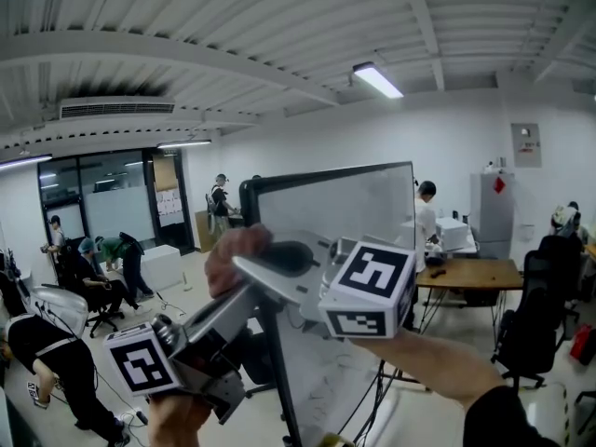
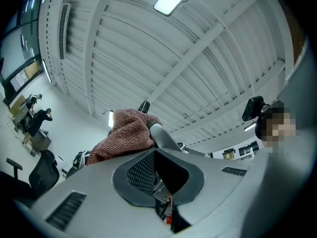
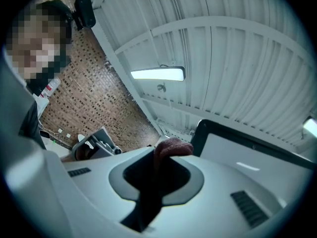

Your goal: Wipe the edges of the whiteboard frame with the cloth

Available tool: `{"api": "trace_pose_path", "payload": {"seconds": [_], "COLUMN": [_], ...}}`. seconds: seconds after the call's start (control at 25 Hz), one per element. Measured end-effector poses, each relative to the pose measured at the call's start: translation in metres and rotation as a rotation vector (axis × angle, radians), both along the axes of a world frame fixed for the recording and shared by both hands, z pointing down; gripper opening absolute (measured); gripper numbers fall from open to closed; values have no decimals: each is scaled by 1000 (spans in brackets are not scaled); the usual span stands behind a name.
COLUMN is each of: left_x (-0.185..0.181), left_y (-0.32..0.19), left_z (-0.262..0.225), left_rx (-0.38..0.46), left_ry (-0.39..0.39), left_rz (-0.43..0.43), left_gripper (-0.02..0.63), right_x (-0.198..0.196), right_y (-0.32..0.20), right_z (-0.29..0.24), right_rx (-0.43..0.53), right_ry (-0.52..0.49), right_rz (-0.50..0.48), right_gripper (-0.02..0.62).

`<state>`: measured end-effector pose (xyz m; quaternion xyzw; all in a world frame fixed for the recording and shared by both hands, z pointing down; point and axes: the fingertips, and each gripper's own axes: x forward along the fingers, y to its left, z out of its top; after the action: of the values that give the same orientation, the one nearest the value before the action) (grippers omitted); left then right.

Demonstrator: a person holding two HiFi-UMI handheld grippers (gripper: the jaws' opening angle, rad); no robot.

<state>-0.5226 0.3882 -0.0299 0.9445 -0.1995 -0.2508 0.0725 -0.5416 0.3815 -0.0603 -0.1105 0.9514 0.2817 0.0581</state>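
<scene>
To the right of my right gripper (image 1: 279,266) I see a wooden table (image 1: 470,273), with a black office chair (image 1: 535,329) further right and nearer the camera. A person in white (image 1: 426,214) stands at the table's left end, and a tall grey cabinet (image 1: 491,214) rises behind it. High above both tools a ceiling lamp (image 1: 377,80) is lit. Left of my left gripper (image 1: 233,282) a person in black and white (image 1: 47,352) bends low. Beyond them are glass doors (image 1: 112,198), under a ceiling vent (image 1: 116,108).

rough knitted cloth (image 2: 126,133), seemingly glossy whiteboard (image 1: 346,208)
</scene>
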Motion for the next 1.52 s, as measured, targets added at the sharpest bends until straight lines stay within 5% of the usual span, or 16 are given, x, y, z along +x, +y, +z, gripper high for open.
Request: {"api": "trace_pose_path", "payload": {"seconds": [0.84, 1.28, 1.52], "left_x": [9, 40, 63], "left_y": [4, -2, -13], "left_z": [-71, -68, -59], "left_rx": [87, 90, 67], "left_ry": [37, 26, 29], "left_rz": [-44, -74, -97], "left_gripper": [-14, -14, -14], "right_x": [7, 28, 35], "right_y": [5, -15, -32], "right_z": [-75, -109, -116], "right_rx": [134, -75, -193], "right_ry": [2, -53, 3], "right_rz": [40, -94, -138], "right_gripper": [48, 48, 49]}}
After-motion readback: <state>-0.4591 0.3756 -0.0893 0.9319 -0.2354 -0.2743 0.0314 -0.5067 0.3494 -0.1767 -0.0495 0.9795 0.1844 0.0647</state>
